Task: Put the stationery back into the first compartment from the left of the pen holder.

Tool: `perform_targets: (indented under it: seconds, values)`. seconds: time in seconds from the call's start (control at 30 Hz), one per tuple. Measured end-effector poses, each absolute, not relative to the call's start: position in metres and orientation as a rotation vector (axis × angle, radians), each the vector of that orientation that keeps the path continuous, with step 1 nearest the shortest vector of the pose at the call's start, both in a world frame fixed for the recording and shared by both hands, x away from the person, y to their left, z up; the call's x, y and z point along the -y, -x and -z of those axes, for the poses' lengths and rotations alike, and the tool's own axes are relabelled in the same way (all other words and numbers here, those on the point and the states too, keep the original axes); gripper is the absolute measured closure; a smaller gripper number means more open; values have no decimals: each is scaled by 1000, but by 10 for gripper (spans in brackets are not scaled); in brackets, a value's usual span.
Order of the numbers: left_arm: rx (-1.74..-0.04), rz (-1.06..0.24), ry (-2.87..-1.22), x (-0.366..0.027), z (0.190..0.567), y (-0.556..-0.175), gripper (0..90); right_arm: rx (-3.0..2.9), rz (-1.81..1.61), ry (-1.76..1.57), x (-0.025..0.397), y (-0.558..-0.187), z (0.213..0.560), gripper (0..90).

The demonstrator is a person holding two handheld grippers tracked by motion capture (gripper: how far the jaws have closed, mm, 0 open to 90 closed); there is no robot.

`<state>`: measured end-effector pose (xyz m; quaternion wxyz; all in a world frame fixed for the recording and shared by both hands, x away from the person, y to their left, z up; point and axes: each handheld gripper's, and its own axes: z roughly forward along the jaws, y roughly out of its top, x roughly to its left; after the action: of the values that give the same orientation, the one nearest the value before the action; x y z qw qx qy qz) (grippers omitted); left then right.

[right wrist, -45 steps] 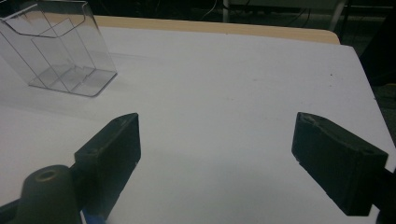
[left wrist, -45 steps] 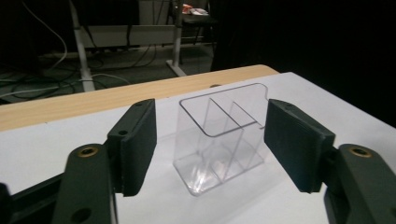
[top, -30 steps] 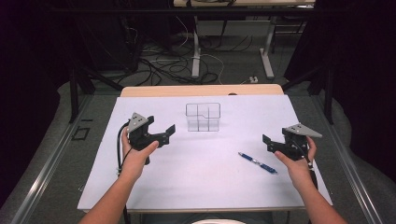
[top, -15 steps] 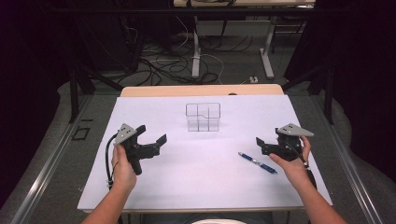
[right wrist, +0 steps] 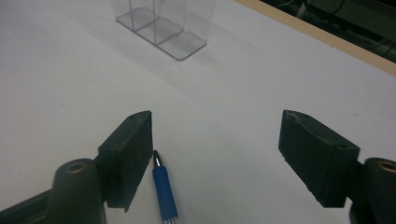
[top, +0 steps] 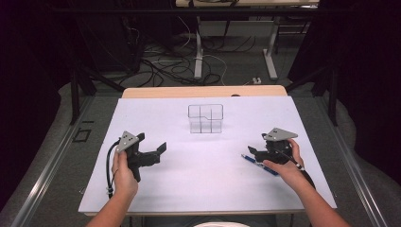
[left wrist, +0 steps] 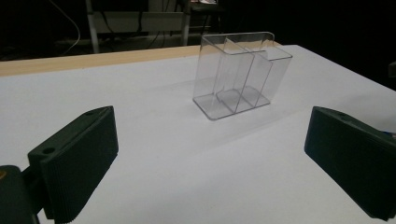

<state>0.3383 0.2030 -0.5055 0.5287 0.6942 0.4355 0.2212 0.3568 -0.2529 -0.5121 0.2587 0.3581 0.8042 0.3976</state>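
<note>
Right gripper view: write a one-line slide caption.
Open right claw poised over a blue pen on the table, clear organiser beyond.

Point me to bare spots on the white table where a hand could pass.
Free: between the left gripper and right gripper, in front of the clear plastic divided organizer; also both far corners of the white table. Crowded: by the blue pen under the right gripper.
</note>
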Motion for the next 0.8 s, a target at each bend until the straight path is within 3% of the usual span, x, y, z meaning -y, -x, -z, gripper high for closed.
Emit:
perform_targets:
  seconds: [0.27,0.7,0.8]
  values:
    - [-1048,-510,-1686,-203,510,-340,22,-2283,-1079,-957,243,-360,519,378]
    - [-1054,-484,-1690,-203,512,-341,23,-2461,-1004,-951,236,-369,530,419]
    - [-1057,-485,-1689,-204,512,-341,23,-2523,-999,-942,236,-371,530,473]
